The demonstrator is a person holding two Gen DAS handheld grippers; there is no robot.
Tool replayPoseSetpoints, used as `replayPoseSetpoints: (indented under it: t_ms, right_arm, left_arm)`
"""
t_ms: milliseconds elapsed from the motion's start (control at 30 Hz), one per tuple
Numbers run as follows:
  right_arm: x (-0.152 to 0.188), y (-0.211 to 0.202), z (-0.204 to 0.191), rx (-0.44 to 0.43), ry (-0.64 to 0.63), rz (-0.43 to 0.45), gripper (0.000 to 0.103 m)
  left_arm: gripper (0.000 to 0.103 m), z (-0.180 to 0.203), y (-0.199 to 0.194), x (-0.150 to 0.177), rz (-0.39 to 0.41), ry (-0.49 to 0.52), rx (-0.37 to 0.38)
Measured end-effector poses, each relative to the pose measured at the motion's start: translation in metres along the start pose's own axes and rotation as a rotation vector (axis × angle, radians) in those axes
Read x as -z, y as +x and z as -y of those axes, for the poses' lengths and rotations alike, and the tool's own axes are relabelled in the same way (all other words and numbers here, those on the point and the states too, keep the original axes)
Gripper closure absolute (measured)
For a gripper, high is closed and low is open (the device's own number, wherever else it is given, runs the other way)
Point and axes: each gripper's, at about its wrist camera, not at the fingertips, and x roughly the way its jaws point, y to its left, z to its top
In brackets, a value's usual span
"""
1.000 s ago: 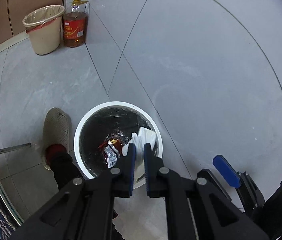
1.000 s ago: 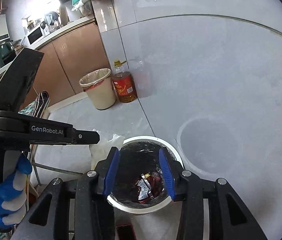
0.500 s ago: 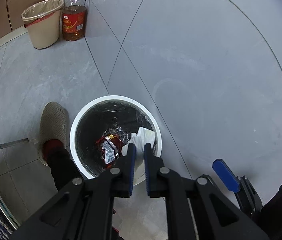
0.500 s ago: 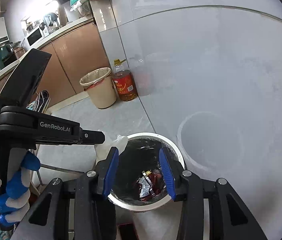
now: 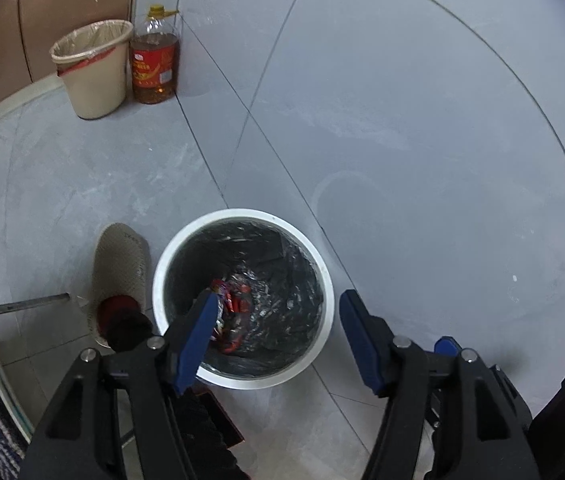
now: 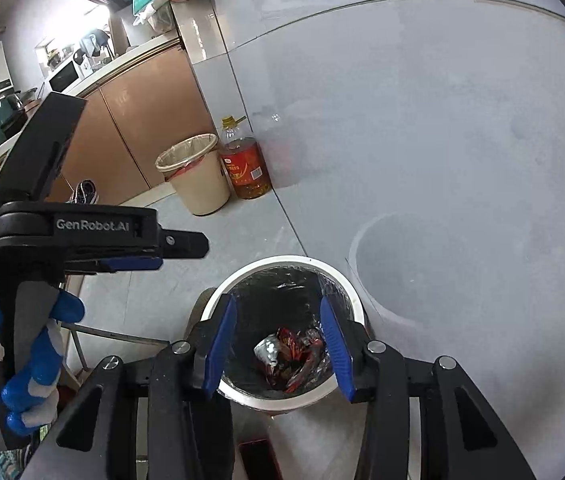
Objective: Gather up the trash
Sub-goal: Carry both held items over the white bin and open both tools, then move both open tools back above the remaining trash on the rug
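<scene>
A white-rimmed bin (image 5: 242,213) with a black liner stands on the grey floor, with red and silver wrappers (image 5: 234,308) at its bottom. My left gripper (image 5: 278,300) hangs right over its mouth. Its jaws are opening, with nothing between the blue pads (image 5: 198,340). No white tissue shows in either view. In the right wrist view the same bin (image 6: 282,259) and wrappers (image 6: 290,356) lie under my right gripper (image 6: 276,302), which is open and empty. The left gripper (image 6: 170,254) appears side-on at the left, held by a blue-and-white gloved hand (image 6: 38,360).
A beige lined bin (image 5: 90,68) and an oil bottle (image 5: 154,68) stand against the brown cabinet at the back. A person's slippered foot (image 5: 122,272) is just left of the white-rimmed bin. A dark red object (image 5: 210,412) lies on the floor in front of it.
The left jaws have sprung apart, and the white tissue they pinched is gone from between them. The right gripper has hardly moved.
</scene>
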Motion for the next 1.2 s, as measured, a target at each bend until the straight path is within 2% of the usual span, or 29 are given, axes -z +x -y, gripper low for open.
replayPoseSetpoints:
  t_ms: [133,267,433,600,733,933,1200]
  right_arm:
    - [0.003,-0.006,0.000,-0.002,0.005,0.002,0.062]
    - [-0.001,-0.016,-0.003,-0.009,0.004,0.023,0.061]
    - [-0.007,-0.039,-0.014,-0.028,-0.009,0.074,0.059]
    - [-0.013,-0.066,-0.039,-0.060,-0.044,0.130,0.057]
    - [-0.016,-0.086,-0.065,-0.095,-0.080,0.168,0.057]
    - [-0.018,-0.117,-0.115,-0.162,-0.162,0.222,0.055]
    - [-0.013,-0.153,-0.179,-0.246,-0.259,0.282,0.052]
  left_arm:
    - [0.042,-0.005,-0.023,0.003,0.073,-0.012,0.008]
    - [0.042,-0.002,-0.055,0.005,0.131,0.023,-0.004]
    - [0.042,0.001,-0.099,0.013,0.183,0.047,-0.008]
    - [0.042,0.000,-0.151,0.033,0.273,0.072,-0.011]
    - [0.042,-0.006,-0.202,0.058,0.379,0.099,-0.057]
    - [0.041,-0.037,-0.268,0.093,0.498,0.070,-0.116]
    - [0.041,-0.102,-0.353,0.158,0.663,-0.030,-0.285]
